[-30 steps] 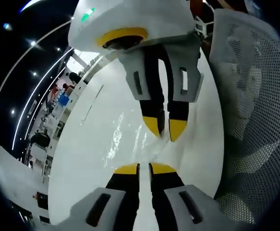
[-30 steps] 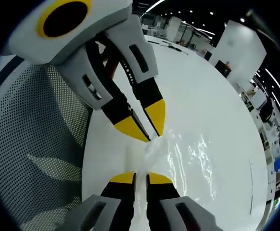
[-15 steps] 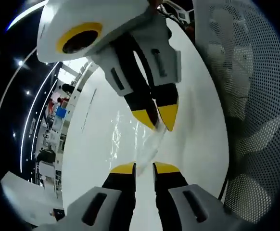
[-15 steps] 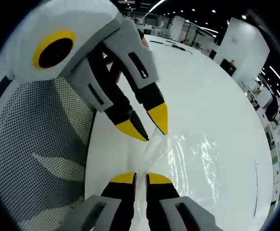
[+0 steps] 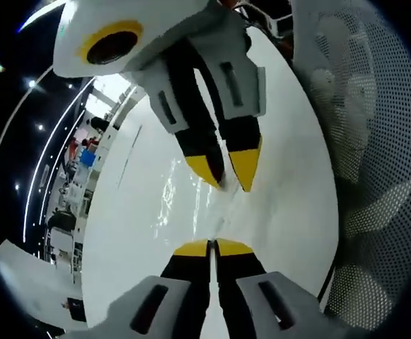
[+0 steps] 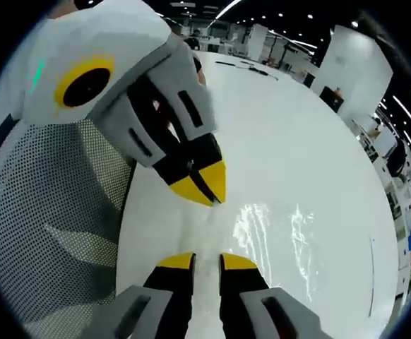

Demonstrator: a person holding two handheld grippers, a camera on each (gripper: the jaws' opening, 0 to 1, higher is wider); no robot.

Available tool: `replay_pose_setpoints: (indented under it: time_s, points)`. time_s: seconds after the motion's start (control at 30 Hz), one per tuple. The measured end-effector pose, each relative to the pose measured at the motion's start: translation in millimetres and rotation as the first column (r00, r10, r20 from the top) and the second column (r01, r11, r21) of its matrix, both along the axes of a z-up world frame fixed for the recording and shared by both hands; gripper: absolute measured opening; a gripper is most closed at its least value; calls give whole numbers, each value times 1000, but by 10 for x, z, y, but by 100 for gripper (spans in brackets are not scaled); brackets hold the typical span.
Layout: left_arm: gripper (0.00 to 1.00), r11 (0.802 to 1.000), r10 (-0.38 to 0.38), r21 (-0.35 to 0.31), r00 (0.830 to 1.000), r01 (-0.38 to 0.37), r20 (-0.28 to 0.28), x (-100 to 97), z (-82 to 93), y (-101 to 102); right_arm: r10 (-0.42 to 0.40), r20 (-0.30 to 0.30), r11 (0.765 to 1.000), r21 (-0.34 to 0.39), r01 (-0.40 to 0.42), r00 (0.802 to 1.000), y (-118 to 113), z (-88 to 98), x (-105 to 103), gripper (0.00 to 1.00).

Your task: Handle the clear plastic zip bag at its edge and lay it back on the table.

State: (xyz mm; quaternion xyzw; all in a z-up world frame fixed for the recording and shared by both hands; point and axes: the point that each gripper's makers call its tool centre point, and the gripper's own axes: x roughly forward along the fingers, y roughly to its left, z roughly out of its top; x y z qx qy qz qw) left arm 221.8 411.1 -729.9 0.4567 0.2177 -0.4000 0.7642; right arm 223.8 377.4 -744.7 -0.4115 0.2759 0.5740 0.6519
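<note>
The clear zip bag point(image 5: 191, 205) lies on the white worktop point(image 6: 297, 141). The left gripper point(image 5: 212, 247) has its jaws pinched on the bag's edge; the right gripper point(image 6: 207, 261) holds its jaws narrowly apart over it.

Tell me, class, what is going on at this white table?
A person works two hand-held grippers over a clear plastic zip bag on the white table. The left hand-held gripper is shut on the bag's edge. The right hand-held gripper has its jaws apart, with the bag edge lying between them. A mesh chair stands beside the table.
</note>
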Motion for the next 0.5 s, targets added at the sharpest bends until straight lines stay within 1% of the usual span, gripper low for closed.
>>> replay_pose_setpoints:
  time_s: [0.03, 0.07, 0.1, 0.13, 0.17, 0.33, 0.43, 0.5]
  points:
    - [0, 1000, 19, -17, 1000, -19, -14, 3, 3, 2, -8, 35, 1000, -8, 8, 999, -17, 14, 46, 18]
    - [0, 999, 39, -34, 999, -40, -22, 19, 14, 8, -13, 44, 1000, -7, 14, 999, -22, 35, 45, 19]
    - [0, 996, 67, -58, 996, -70, -50, 26, 13, 17, -19, 72, 1000, 4, 19, 997, -11, 74, 69, 19]
    - [0, 993, 85, -75, 994, -89, -62, 39, 21, 21, -21, 111, 1000, 21, 19, 994, 11, 137, 95, 19]
    - [0, 989, 102, -97, 992, -109, -74, 59, 32, 27, -21, 121, 999, 27, 18, 992, 19, 155, 98, 19]
    - [0, 983, 119, -128, 987, -132, -104, 90, 41, 33, -9, 162, 997, 74, -3, 987, 127, 284, 39, 13]
    - [0, 982, 118, -132, 987, -132, -108, 80, 29, 22, 7, 158, 996, 92, -22, 987, 200, 314, -13, 10]
    - [0, 983, 116, -131, 987, -130, -110, 75, 19, 18, 24, 169, 995, 94, -41, 985, 244, 327, -35, 10]
